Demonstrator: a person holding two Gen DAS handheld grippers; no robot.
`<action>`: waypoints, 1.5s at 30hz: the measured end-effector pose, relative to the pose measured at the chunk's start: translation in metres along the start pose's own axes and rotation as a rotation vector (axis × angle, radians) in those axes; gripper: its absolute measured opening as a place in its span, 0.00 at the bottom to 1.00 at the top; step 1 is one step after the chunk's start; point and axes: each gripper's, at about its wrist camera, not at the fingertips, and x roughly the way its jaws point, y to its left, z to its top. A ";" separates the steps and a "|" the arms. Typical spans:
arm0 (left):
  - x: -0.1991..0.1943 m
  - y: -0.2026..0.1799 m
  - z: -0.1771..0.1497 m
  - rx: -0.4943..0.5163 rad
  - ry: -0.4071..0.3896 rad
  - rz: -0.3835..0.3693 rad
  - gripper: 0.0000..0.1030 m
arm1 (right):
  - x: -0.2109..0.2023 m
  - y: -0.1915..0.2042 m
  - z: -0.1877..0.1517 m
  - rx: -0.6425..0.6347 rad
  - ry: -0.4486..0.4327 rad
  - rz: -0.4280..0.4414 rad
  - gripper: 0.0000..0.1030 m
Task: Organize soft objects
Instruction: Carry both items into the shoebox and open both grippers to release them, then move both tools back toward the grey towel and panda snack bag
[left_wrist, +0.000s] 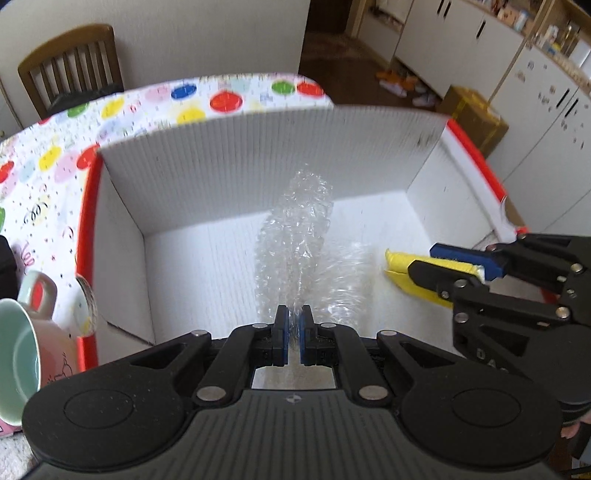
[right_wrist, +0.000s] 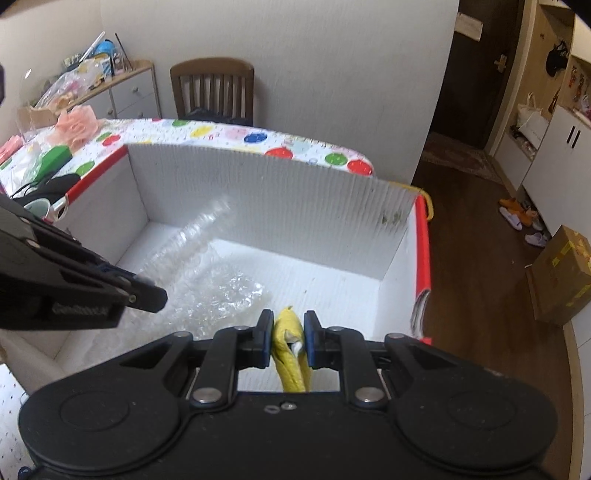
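Observation:
A white corrugated box (left_wrist: 258, 158) with red edges stands open on the table; it also shows in the right wrist view (right_wrist: 280, 192). My left gripper (left_wrist: 293, 332) is shut on a sheet of clear bubble wrap (left_wrist: 295, 236) that hangs down inside the box; the wrap also shows in the right wrist view (right_wrist: 218, 284). My right gripper (right_wrist: 288, 339) is shut on a yellow soft pad (right_wrist: 290, 332) over the box's right side. In the left wrist view the right gripper (left_wrist: 436, 264) holds the yellow pad (left_wrist: 400, 266) inside the box.
A table with a dotted cloth (left_wrist: 51, 162) holds mugs (left_wrist: 22, 354) to the left of the box. A wooden chair (right_wrist: 212, 88) stands behind the table. A cardboard carton (right_wrist: 561, 277) and slippers (right_wrist: 524, 221) lie on the floor to the right.

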 end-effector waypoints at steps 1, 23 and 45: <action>0.002 0.000 0.001 0.003 0.016 0.000 0.05 | -0.001 0.001 -0.001 -0.005 0.002 0.002 0.17; -0.015 -0.001 -0.010 0.033 0.007 -0.054 0.52 | -0.041 -0.007 -0.009 0.035 -0.025 0.086 0.42; -0.151 0.015 -0.058 0.068 -0.308 -0.053 0.69 | -0.138 0.019 -0.008 0.089 -0.199 0.098 0.71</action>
